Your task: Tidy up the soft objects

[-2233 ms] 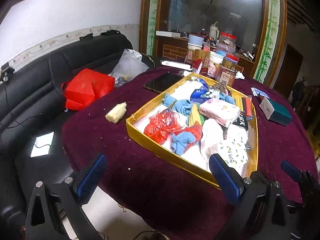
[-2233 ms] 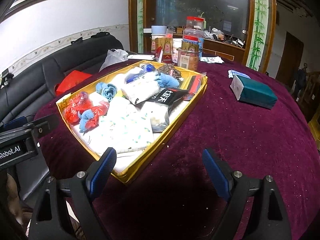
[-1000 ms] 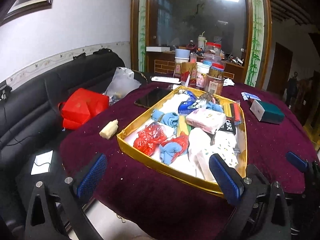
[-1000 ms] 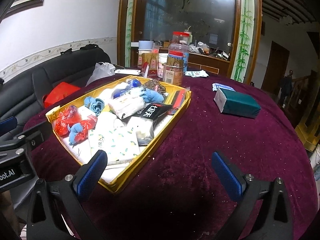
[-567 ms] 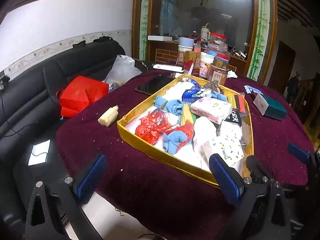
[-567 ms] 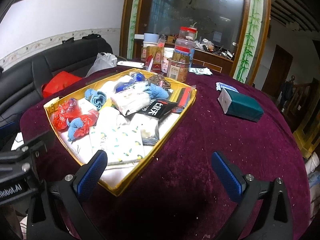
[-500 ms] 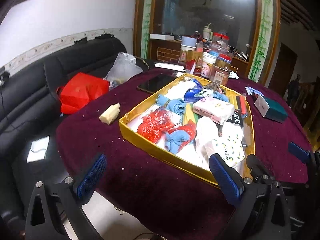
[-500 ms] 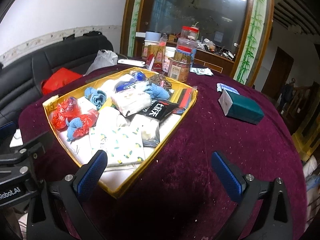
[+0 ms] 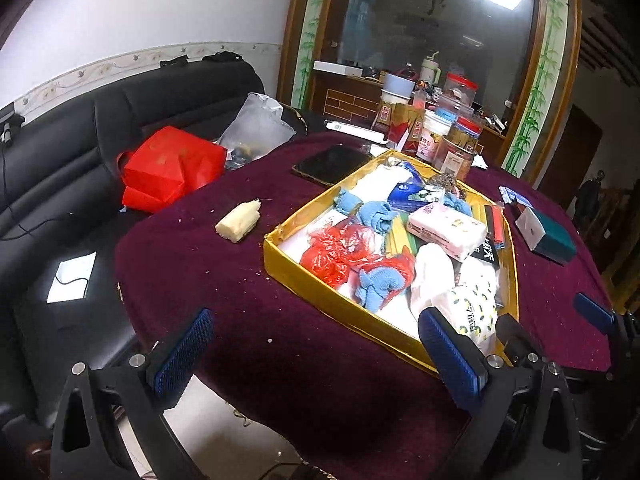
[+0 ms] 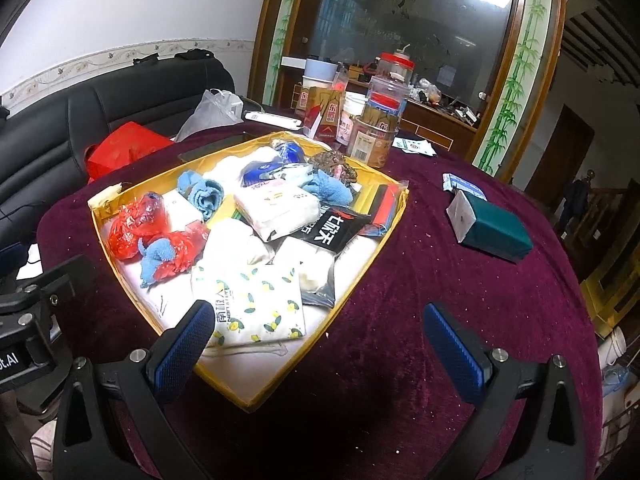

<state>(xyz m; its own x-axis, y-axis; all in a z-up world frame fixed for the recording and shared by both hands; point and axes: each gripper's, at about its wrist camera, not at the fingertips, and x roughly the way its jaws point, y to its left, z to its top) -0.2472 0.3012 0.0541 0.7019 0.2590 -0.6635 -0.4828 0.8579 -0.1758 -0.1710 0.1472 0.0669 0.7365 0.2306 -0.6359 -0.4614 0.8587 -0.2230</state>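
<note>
Tray (image 10: 362, 276) on table (image 10: 460, 272), tissue packs (image 10: 256, 304) inside, box (image 10: 496, 230) right, jars (image 10: 376, 136) behind

Legible text:

- Black packet (image 10: 332, 232), in the yellow tray ahead of the right gripper's jaws: large white characters "七匹天".
- Lemon-print tissue pack (image 10: 256, 304), just ahead of the right gripper's left jaw: vertical print "NAN ZI YIN".
- Left gripper body (image 10: 12, 360), at the left edge of the right wrist view: partial label "ot.AI".

Jar and carton labels beyond the tray are too small to read.
</note>
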